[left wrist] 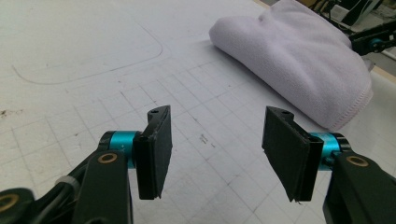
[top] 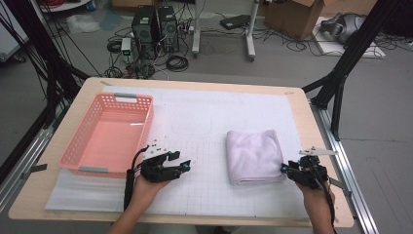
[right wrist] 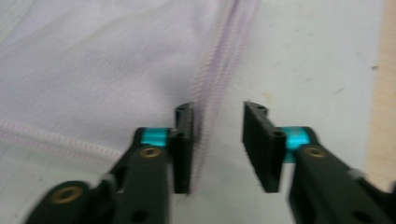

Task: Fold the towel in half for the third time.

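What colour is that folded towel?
Pale lilac towel, clearest in the left gripper view.

overhead view, gripper views share towel [left wrist: 299, 51]

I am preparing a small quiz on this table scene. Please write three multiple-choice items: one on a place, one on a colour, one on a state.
1. Where does the folded towel lie?
A. in the basket
B. on the white mat, right of the basket
C. on the floor

2. What colour is the basket?
A. pink
B. green
C. black

3. How does the left gripper stand?
A. shut on the towel
B. shut on the basket rim
C. open, with nothing between its jaws

Answers:
1 B, the towel rests on the mat, apart from the basket.
2 A, its walls are pink.
3 C, only the bare mat shows between the two pads.
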